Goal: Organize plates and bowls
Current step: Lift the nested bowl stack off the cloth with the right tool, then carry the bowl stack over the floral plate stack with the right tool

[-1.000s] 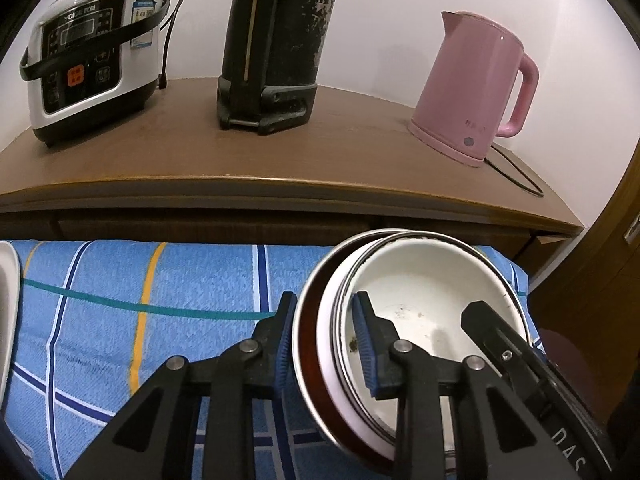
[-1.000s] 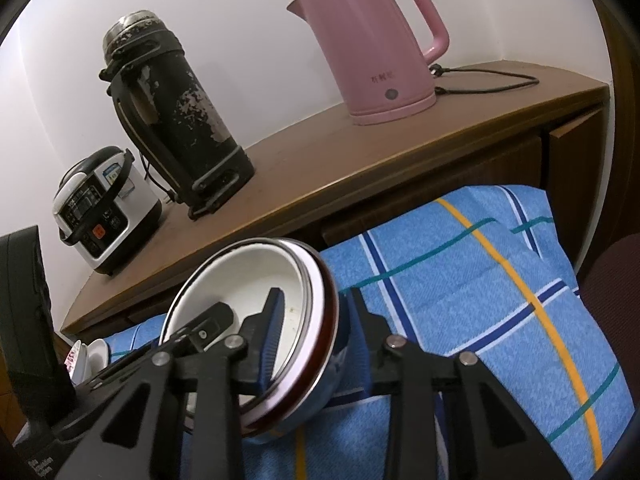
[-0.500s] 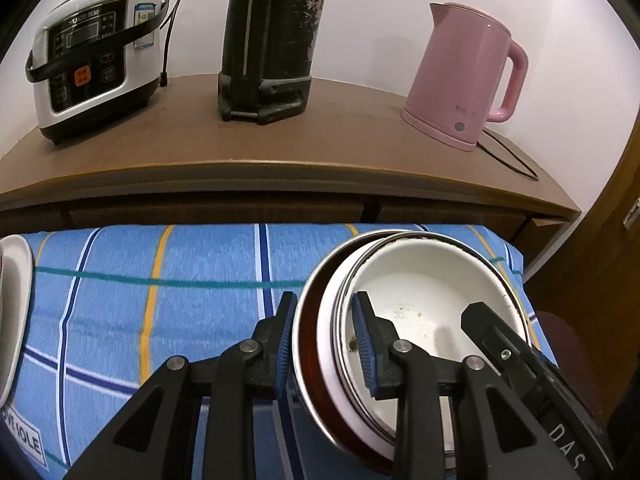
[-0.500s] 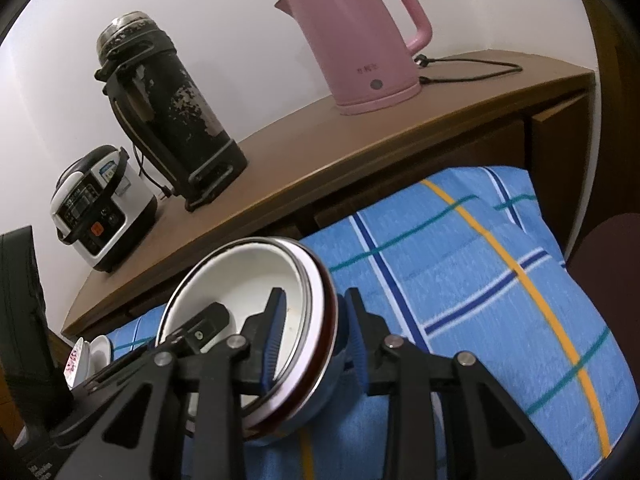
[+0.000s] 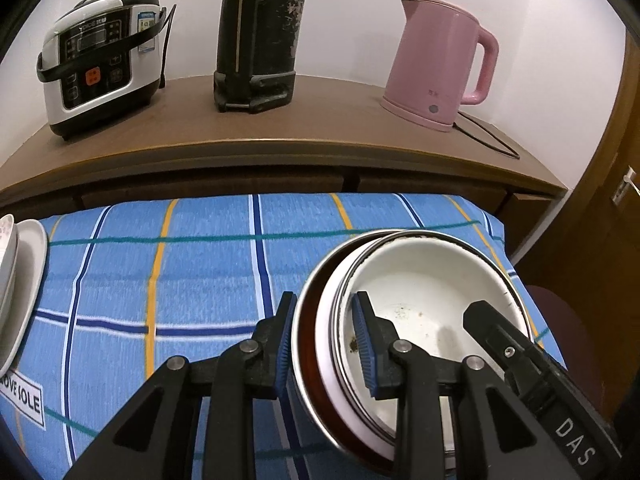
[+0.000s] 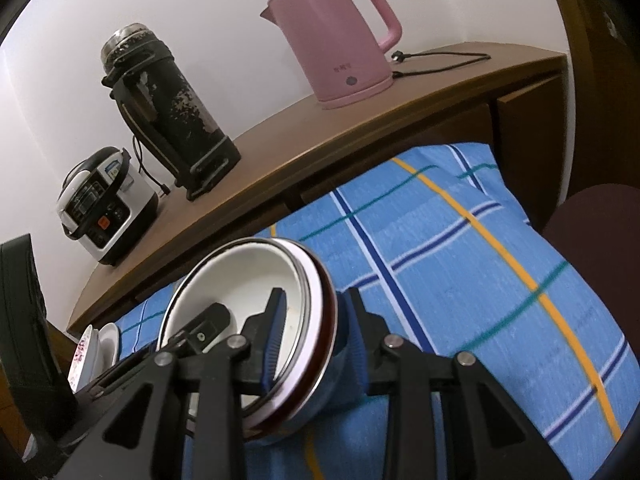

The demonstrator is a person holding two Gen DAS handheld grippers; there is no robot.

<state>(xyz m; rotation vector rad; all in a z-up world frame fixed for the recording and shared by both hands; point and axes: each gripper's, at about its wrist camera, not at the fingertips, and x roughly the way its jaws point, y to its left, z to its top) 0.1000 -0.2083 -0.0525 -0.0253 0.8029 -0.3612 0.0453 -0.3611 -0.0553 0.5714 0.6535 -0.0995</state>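
Left gripper (image 5: 326,340) and right gripper (image 6: 316,336) each pinched the nested bowls' (image 5: 424,292) rim above the blue plaid cloth (image 5: 192,264).

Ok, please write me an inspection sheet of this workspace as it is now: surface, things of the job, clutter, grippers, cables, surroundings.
Surface: blue checked cloth in front of a wooden counter.
Job's things: nested bowls, white one innermost, held up by their rims; white plates at the cloth's left edge.
Clutter: nothing seen on the cloth.
Grippers: left gripper clamps the stack's left rim; right gripper clamps the opposite rim.
Cables: black cord runs from the pink kettle across the counter; another hangs behind the rice cooker.
Surroundings: black thermos on the counter, white wall, wooden door at right.
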